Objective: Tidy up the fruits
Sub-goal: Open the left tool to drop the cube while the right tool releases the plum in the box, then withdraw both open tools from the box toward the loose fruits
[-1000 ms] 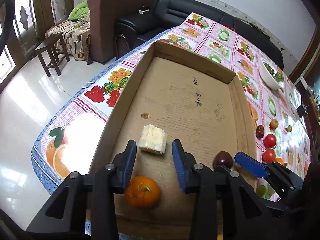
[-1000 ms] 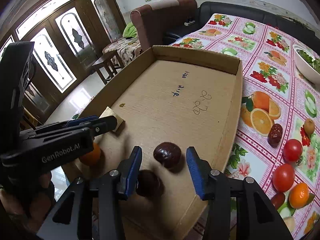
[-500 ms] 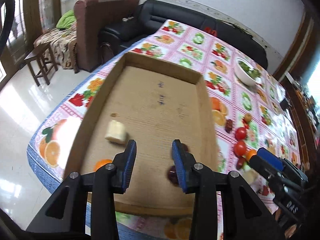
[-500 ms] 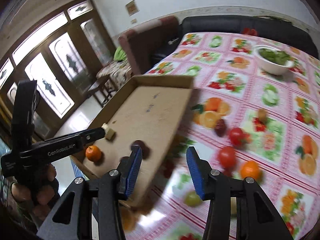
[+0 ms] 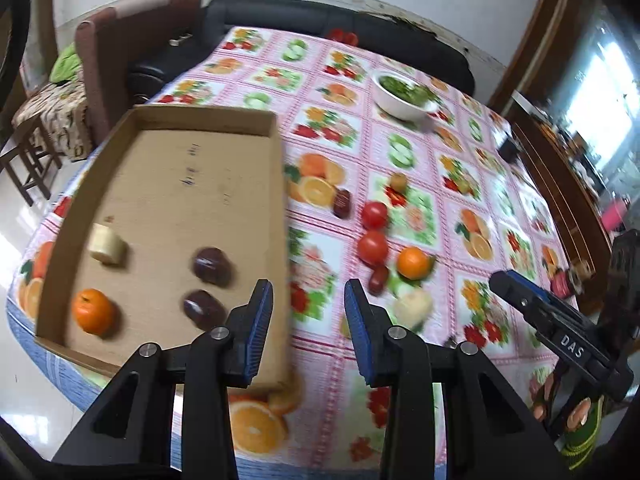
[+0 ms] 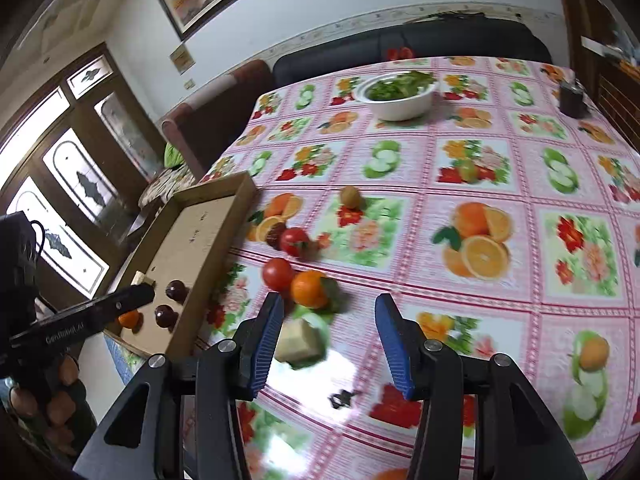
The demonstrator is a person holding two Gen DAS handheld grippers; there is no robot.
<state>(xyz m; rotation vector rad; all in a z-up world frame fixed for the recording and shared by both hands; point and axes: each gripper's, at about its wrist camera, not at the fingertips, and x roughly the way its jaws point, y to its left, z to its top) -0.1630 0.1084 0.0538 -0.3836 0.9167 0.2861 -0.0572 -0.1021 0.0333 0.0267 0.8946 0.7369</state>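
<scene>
A cardboard tray (image 5: 192, 120) lies at the table's left end and holds an orange (image 5: 92, 311), two dark plums (image 5: 210, 265), and a pale chunk (image 5: 105, 244). Loose on the fruit-print cloth to its right are two tomatoes (image 5: 373, 245), an orange (image 5: 414, 262), a pale chunk (image 5: 414, 307), a dark date (image 5: 342, 204) and a small kiwi (image 6: 350, 196). My left gripper (image 5: 309, 330) is open and empty above the tray's right wall. My right gripper (image 6: 328, 342) is open and empty, just short of the loose pale chunk (image 6: 300, 340) and orange (image 6: 309, 288).
A white bowl of greens (image 6: 396, 94) stands at the table's far side, and a dark small jar (image 6: 572, 98) at the far right. Sofas (image 5: 280, 12) and a wooden stool (image 5: 24, 160) stand beyond the table. A small dark scrap (image 6: 340, 399) lies near the front edge.
Both grippers have pulled back up out of the tray and swung right, toward the loose fruit on the cloth. The tray's fruits stay put.
</scene>
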